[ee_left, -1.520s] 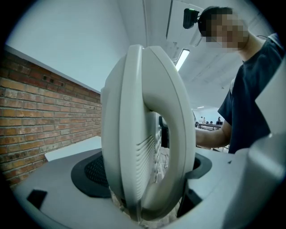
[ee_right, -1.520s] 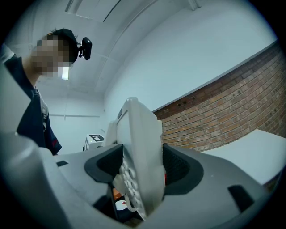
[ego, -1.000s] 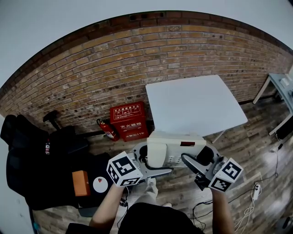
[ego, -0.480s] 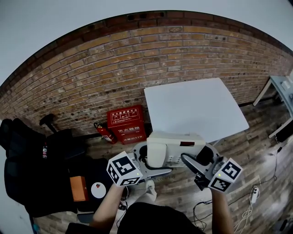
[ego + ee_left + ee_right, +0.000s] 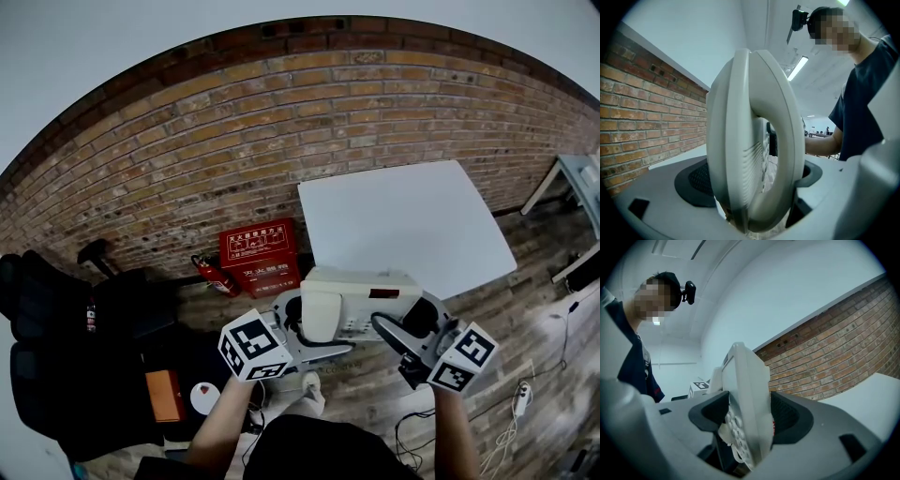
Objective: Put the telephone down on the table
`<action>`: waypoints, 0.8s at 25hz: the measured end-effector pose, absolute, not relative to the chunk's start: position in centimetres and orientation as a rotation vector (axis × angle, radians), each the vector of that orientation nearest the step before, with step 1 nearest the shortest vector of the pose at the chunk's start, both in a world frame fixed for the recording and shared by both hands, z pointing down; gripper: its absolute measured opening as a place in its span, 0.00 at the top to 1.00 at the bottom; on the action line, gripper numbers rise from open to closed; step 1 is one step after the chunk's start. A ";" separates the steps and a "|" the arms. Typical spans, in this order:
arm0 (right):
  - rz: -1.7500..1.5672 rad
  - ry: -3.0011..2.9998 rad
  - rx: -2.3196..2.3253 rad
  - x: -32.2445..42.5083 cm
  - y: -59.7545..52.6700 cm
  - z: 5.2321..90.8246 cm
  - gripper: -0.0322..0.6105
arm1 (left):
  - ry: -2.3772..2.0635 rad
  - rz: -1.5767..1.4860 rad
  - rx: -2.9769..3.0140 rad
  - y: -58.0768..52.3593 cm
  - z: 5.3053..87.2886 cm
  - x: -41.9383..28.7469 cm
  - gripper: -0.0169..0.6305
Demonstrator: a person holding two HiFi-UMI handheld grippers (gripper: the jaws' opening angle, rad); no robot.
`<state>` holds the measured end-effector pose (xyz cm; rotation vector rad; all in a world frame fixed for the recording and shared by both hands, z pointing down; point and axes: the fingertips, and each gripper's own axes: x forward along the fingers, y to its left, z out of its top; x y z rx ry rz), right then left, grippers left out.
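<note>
Nearest to us, two bare forearms reach forward from the bottom of the head view, one gripper in each hand. The left gripper and the right gripper face each other with the white telephone between them. The telephone hangs in the air over the wooden floor, level and face up.

In the left gripper view we see the left gripper clamped on the telephone at its handset end. The body stands edgewise between the two dark pads and fills the gap. In the right gripper view the right gripper is clamped on the telephone at its other end, with the keypad turned toward the near jaw.

Just beyond the telephone lies the white table. Its top is bare, and its near edge shows right above the telephone's far edge. The telephone does not rest on it. Left of the table a red box and a fire extinguisher stand on the floor against the brick wall. A black chair sits further left, and cables trail across the floor at the right.
</note>
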<state>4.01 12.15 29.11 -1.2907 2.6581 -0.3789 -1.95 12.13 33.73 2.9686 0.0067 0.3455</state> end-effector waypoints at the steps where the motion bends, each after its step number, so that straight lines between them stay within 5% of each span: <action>1: -0.384 2.653 -1.299 4.0 11.6 29.2 0.54 | 0.012 0.344 2.965 11.6 33.8 -2.0 0.26; 20: -0.413 2.628 -1.366 2.6 4.5 29.3 0.54 | 0.074 0.335 2.957 4.4 33.9 -3.4 0.26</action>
